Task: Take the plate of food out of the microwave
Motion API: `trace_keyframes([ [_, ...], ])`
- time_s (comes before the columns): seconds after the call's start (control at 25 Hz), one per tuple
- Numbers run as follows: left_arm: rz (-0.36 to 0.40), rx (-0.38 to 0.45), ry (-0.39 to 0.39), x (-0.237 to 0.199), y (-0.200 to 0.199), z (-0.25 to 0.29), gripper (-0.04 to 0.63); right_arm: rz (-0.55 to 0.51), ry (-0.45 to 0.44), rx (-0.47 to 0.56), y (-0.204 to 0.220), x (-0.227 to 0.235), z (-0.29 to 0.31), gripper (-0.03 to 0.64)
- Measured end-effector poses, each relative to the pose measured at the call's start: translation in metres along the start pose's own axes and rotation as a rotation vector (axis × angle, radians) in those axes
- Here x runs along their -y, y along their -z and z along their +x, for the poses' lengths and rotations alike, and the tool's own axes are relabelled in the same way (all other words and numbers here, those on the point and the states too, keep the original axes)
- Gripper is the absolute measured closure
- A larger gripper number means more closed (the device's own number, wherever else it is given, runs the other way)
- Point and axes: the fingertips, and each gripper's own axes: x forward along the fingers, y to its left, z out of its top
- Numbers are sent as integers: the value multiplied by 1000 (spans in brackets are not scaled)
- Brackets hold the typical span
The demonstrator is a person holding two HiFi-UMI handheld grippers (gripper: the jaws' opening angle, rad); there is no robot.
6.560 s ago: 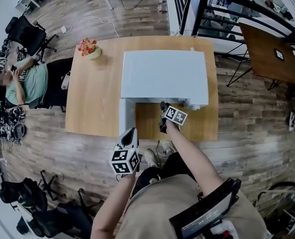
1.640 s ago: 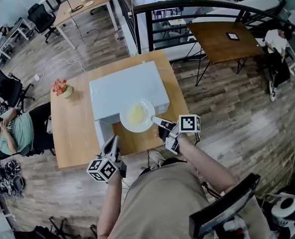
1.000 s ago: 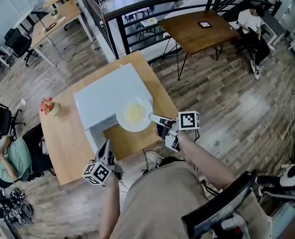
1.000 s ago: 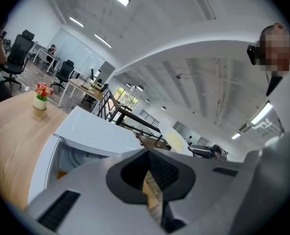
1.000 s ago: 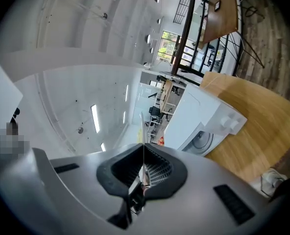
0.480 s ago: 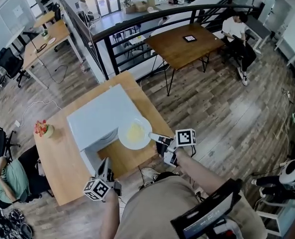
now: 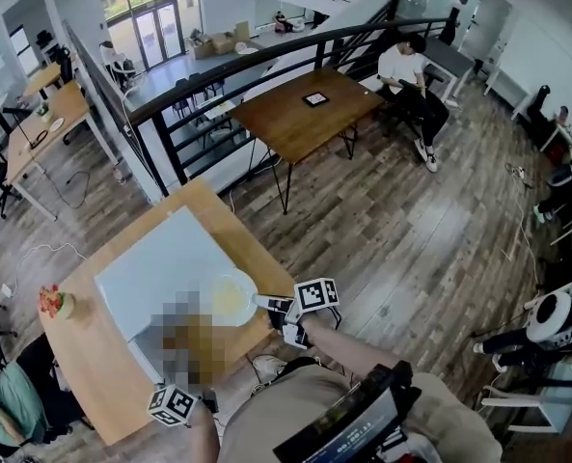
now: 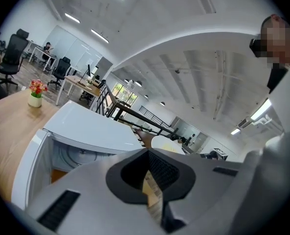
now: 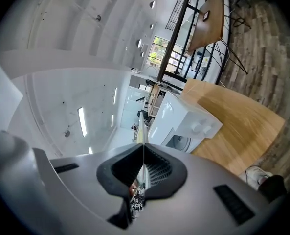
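Plate point(image 7: 230, 297) out of microwave point(image 7: 160, 270) now; right tool point(image 7: 264, 303) clamped on its right rim; left tool point(image 8: 147, 153) closed, empty.

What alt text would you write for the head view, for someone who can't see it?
Seen from above, the person's right gripper holds a round white plate of yellow food by its rim, at the front of a white microwave on a light wooden table. The left gripper is near the table's near edge, empty.
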Motion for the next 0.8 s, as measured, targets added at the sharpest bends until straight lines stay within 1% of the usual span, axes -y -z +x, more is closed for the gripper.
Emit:
trace_keyframes([
  [0.12,28,9,-12,-5,4,11,592,-4,24,-20,0,14,4,603],
  [0.24,34,4,-19,-8,7,25,592,-20,40,-45,-2,23,9,603],
  [0.4,61,1,-22,-11,6,36,592,-28,50,-79,3,36,21,604],
  [0.48,64,-3,-37,-15,9,36,592,-21,54,-107,10,44,29,604],
  [0.6,79,-29,-73,-19,20,37,592,-23,71,-156,18,57,37,604],
  [0.8,39,-60,-112,-23,41,36,592,-12,103,-230,31,87,46,604],
])
